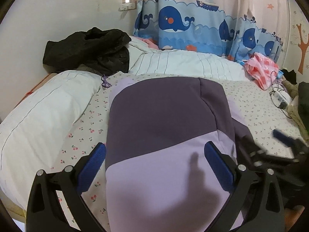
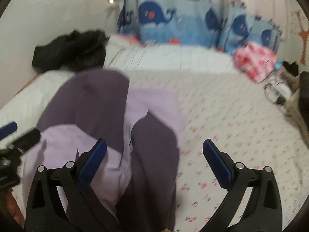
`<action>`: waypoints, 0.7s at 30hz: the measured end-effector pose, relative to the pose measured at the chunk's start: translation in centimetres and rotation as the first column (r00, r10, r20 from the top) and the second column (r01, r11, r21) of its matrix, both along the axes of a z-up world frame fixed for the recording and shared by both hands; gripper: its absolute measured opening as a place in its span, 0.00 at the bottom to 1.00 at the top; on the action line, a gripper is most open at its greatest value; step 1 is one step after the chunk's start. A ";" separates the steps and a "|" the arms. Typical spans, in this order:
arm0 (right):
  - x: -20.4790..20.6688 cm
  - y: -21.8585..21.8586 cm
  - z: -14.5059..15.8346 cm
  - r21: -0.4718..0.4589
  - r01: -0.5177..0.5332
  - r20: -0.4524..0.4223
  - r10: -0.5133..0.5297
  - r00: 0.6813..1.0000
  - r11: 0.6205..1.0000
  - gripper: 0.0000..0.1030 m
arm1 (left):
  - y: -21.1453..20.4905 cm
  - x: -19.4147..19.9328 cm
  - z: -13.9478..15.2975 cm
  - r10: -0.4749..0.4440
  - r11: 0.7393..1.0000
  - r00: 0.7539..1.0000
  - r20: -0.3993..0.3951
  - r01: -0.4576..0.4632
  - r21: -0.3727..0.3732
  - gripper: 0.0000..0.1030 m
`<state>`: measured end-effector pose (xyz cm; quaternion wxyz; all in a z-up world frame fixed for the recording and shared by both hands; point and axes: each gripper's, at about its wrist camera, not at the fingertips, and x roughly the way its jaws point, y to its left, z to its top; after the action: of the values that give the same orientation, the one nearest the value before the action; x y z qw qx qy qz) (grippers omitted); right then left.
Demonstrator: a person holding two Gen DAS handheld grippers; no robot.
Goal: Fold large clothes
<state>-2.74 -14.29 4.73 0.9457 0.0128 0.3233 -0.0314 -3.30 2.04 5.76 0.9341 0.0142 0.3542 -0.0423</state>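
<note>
A large garment [image 1: 164, 135] in dark purple and pale lilac lies folded on the cherry-print bed sheet [image 1: 88, 119]. My left gripper [image 1: 155, 152] is open just above its lilac near end, one blue pad on each side, holding nothing. In the blurred right wrist view the same garment [image 2: 108, 127] lies left of centre. My right gripper [image 2: 154, 150] is open above the garment's right edge and the sheet [image 2: 231, 135]. The right gripper also shows blurred at the left wrist view's right edge, and the left gripper's blue fingertip [image 2: 7, 128] shows at the far left of the right view.
A white striped duvet [image 1: 183, 61] lies across the back, a white pillow [image 1: 38, 112] on the left, a black garment heap [image 1: 87, 50] by the wall. A pink plastic bag [image 1: 262, 71] and a cable with charger [image 1: 280, 98] sit at the right. A whale-print curtain [image 1: 193, 25] hangs behind.
</note>
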 end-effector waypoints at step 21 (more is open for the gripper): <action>-0.9 0.9 -0.7 -0.039 0.001 0.011 0.000 1.000 0.999 0.93 | -0.4 -0.2 -0.6 0.013 0.999 1.000 -0.005 -0.013 0.042 0.94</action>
<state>-3.65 -13.39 3.98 0.9476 -0.0054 0.3172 -0.0379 -3.50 1.64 5.11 0.9329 0.0313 0.3575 -0.0289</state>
